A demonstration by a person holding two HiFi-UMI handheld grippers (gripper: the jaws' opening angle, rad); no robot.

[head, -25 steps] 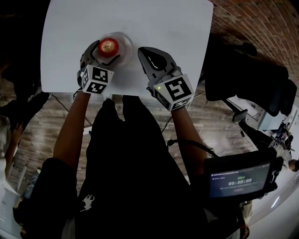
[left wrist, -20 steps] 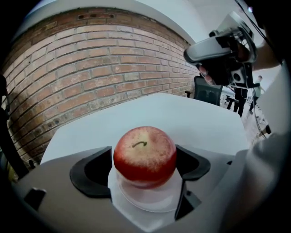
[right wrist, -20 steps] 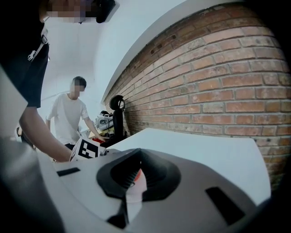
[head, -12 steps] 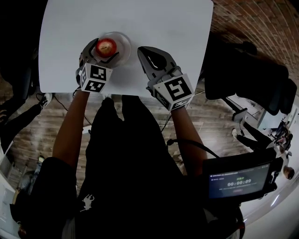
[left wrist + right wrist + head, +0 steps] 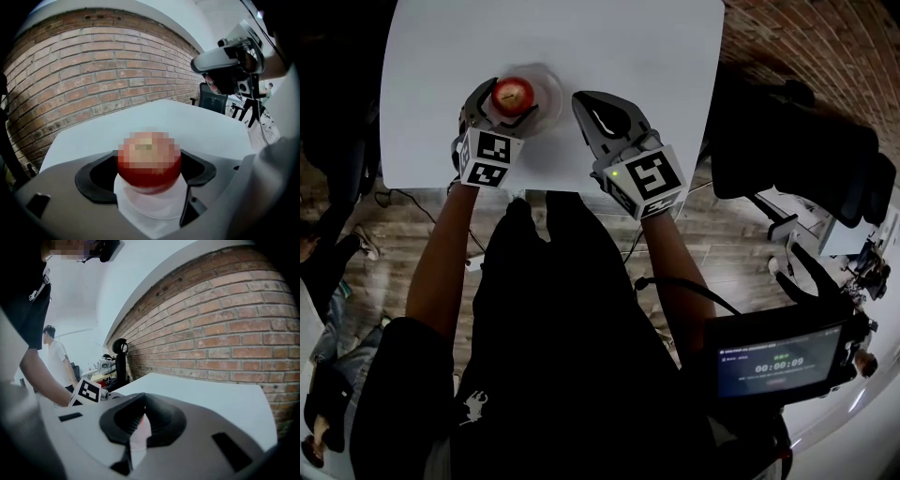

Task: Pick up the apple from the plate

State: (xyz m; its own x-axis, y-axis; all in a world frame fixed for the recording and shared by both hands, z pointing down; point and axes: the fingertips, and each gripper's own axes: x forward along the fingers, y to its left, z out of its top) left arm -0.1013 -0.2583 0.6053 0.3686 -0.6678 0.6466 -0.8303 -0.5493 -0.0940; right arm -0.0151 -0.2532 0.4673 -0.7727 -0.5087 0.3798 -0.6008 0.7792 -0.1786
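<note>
Left gripper (image 5: 512, 101) has edged forward and its jaws now press both sides of the apple (image 5: 149, 161), low over the plate (image 5: 547, 86) on the white table (image 5: 628, 47). The lift looks next. Right gripper (image 5: 138, 425) waits beside it, jaws nearly together and empty.

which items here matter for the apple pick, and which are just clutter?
Job: apple; plate; left gripper, closed on the apple.
Lying about: right gripper, shut, beside the plate; timer screen; brick wall.
</note>
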